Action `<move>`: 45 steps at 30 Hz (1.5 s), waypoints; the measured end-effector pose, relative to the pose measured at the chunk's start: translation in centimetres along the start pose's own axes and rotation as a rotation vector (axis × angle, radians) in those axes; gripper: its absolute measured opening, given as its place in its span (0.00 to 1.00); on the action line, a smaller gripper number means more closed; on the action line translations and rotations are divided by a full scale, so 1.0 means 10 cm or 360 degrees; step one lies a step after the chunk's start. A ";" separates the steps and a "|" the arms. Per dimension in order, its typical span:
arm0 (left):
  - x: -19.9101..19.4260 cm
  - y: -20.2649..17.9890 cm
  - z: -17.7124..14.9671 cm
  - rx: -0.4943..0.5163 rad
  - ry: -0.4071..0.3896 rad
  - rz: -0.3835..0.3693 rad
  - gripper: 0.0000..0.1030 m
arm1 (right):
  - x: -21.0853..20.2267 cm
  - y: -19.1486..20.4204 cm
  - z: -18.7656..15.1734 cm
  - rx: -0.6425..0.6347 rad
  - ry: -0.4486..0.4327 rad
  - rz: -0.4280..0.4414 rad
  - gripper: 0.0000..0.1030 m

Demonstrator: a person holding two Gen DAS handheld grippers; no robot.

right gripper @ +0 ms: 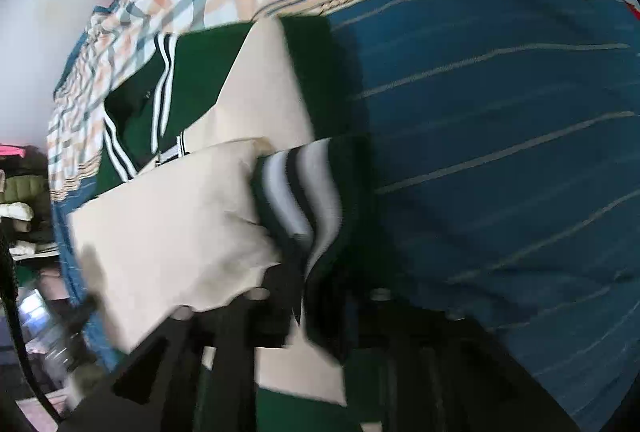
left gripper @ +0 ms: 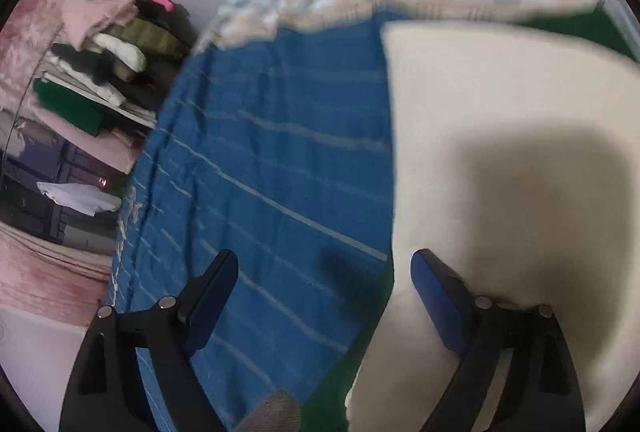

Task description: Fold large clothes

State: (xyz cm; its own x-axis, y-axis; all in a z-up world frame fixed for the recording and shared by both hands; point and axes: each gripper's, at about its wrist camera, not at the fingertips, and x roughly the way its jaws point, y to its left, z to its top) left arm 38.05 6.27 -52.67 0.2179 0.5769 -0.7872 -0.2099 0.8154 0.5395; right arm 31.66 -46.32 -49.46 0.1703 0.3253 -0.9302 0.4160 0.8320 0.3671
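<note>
Green-and-cream jacket [right gripper: 192, 232] lies on the blue striped bedsheet [left gripper: 272, 160], its ribbed striped cuff [right gripper: 304, 200] apparently pinched between the right gripper's [right gripper: 312, 316] narrowed jaws, presumably for folding the sleeve, while the left gripper [left gripper: 324, 272] hovers wide, empty, near the cream panel's left edge.

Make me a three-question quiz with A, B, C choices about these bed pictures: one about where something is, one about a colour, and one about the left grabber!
1. In the left wrist view, where is the pile of clothes?
A. left of the striped sheet
B. on a chair
C. between the fingers

2. What colour is the striped sheet?
A. red
B. blue
C. yellow

3. How is the left gripper?
A. shut on a sock
B. shut on a pillow
C. open, holding nothing

Answers:
1 A: the pile is stacked past the sheet's left edge.
2 B: it is blue with thin pale lines.
3 C: its fingers stand wide apart with nothing between them.
</note>
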 end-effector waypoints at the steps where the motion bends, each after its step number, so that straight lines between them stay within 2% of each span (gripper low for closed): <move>1: 0.04 0.08 0.01 -0.0029 0.0010 -0.0040 0.87 | -0.13 -0.05 -0.03 0.0005 -0.0034 -0.0011 0.37; 4: -0.09 0.31 -0.04 -0.0058 -0.0003 -0.0072 0.87 | -0.38 -0.12 -0.21 -0.0065 -0.0047 -0.0050 0.43; 7: -0.39 0.61 -0.20 -0.0106 -0.0024 -0.0134 0.87 | -0.38 -0.09 -0.50 -0.0232 0.0060 -0.0151 0.46; 10: -0.71 0.81 -0.57 -0.0120 -0.0016 -0.0138 0.87 | -0.15 0.09 -0.86 -0.0528 0.0229 -0.0285 0.47; 12: -0.79 0.81 -0.83 -0.0091 0.0014 -0.0120 0.87 | 0.08 0.17 -1.07 -0.0687 0.0328 -0.0368 0.47; 14: -0.71 0.68 -1.05 -0.0035 0.0082 -0.0104 0.87 | 0.29 0.23 -1.17 -0.0762 0.0366 -0.0443 0.47; 15: -0.60 0.58 -1.13 -0.0027 0.0134 -0.0103 0.87 | 0.35 0.25 -1.17 -0.0776 0.0318 -0.0499 0.47; 17: -0.44 0.47 -1.17 -0.0042 0.0181 -0.0107 0.87 | 0.35 0.22 -1.07 -0.0712 0.0172 -0.0569 0.46; 19: -0.26 0.38 -1.16 -0.0057 0.0204 -0.0069 0.87 | 0.17 0.07 -0.91 -0.0491 0.0026 -0.0457 0.43; 21: -0.13 0.36 -1.11 -0.0074 0.0218 -0.0069 0.87 | -0.01 -0.18 -0.80 -0.0251 -0.0088 -0.0436 0.35; 23: -0.10 0.36 -1.08 -0.0091 0.0201 -0.0089 0.88 | -0.04 -0.50 -0.74 -0.0052 -0.0108 -0.0470 0.35; 25: -0.04 0.31 -1.04 -0.0028 0.0186 -0.0046 1.00 | 0.13 -0.87 -0.75 0.0159 0.0050 -0.0344 0.35; 27: -0.01 0.27 -1.04 0.0011 0.0160 -0.0041 1.00 | 0.12 -0.92 -0.73 0.0161 0.0075 -0.0280 0.36; 31: -0.04 0.16 -1.03 0.0086 0.0066 0.0026 1.00 | 0.01 -0.75 -0.74 -0.0034 0.0073 -0.0312 0.38; 34: -0.08 0.09 -1.04 0.0133 0.0042 0.0096 1.00 | 0.05 -0.56 -0.83 -0.0201 0.0090 -0.0321 0.38; 36: -0.04 0.12 -1.01 0.0105 0.0052 0.0076 1.00 | 0.13 -0.43 -0.86 -0.0314 0.0101 -0.0382 0.37; 37: -0.01 0.17 -0.99 0.0053 0.0079 0.0032 1.00 | 0.14 -0.40 -0.85 -0.0367 0.0064 -0.0466 0.32; 38: 0.02 0.22 -0.96 0.0000 0.0107 -0.0014 1.00 | 0.13 -0.46 -0.81 -0.0344 0.0001 -0.0566 0.30; 41: 0.07 0.36 -0.92 -0.0094 0.0198 -0.0124 1.00 | 0.16 -0.68 -0.68 -0.0021 0.0058 -0.0435 0.30; 44: -0.14 0.51 -0.95 -0.0052 0.0199 -0.0104 1.00 | 0.05 -0.63 -0.72 -0.0055 0.0138 -0.0513 0.30; 45: -0.24 0.58 -0.98 -0.0052 0.0185 -0.0111 1.00 | -0.05 -0.61 -0.77 -0.0080 0.0159 -0.0521 0.33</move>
State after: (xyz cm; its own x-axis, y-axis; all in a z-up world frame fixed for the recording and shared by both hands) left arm 26.95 9.15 -50.55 0.1216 0.5076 -0.8529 -0.2296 0.8504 0.4734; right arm 22.20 -48.07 -51.31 -0.0543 0.0779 -0.9955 0.3894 0.9197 0.0508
